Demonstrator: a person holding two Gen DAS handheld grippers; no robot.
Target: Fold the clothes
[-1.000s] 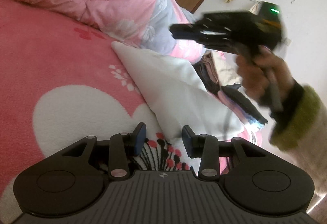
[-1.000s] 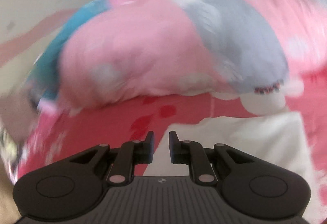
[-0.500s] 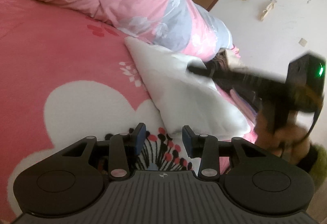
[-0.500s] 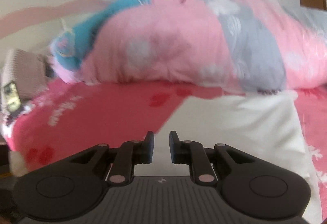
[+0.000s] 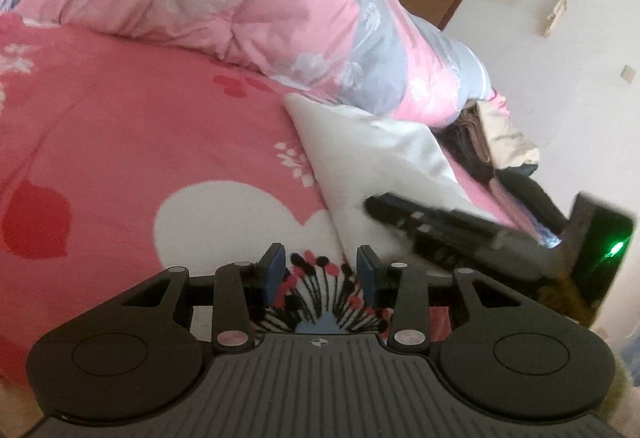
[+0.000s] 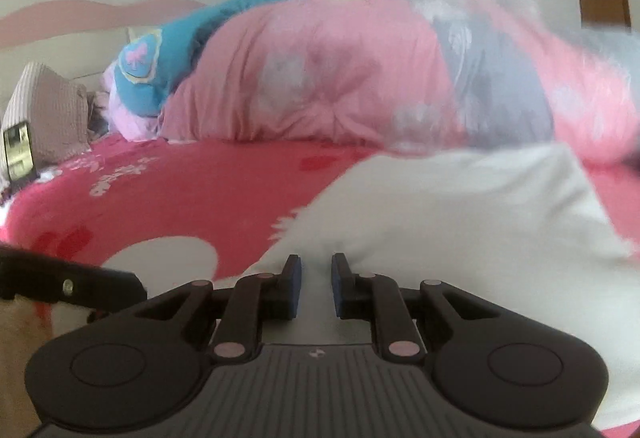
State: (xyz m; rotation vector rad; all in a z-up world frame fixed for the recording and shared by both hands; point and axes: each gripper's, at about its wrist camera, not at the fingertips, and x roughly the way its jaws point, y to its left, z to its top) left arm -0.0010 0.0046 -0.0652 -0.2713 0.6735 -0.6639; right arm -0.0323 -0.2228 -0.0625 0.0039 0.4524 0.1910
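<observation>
White folded cloth garment (image 5: 372, 162) lies on pink flowered bedspread (image 5: 132, 142), beside rumpled pink-grey quilt (image 5: 280, 6) | left gripper (image 5: 320, 274): jaws wide, empty, over bedspread | right gripper (image 6: 316, 280): jaws narrowly apart, empty, above garment

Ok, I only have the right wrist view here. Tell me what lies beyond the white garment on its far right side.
Observer: A pile of dark and beige clothes sits there, at the bed's edge by the wall.
Operator: Give me the left gripper's state.
Observer: The left gripper is open and empty, above a black and red flower print on the pink bedspread.
Operator: Now say where my right gripper sits against the white garment.
Observer: The right gripper has its tip over the near part of the white garment; contact cannot be told.
</observation>
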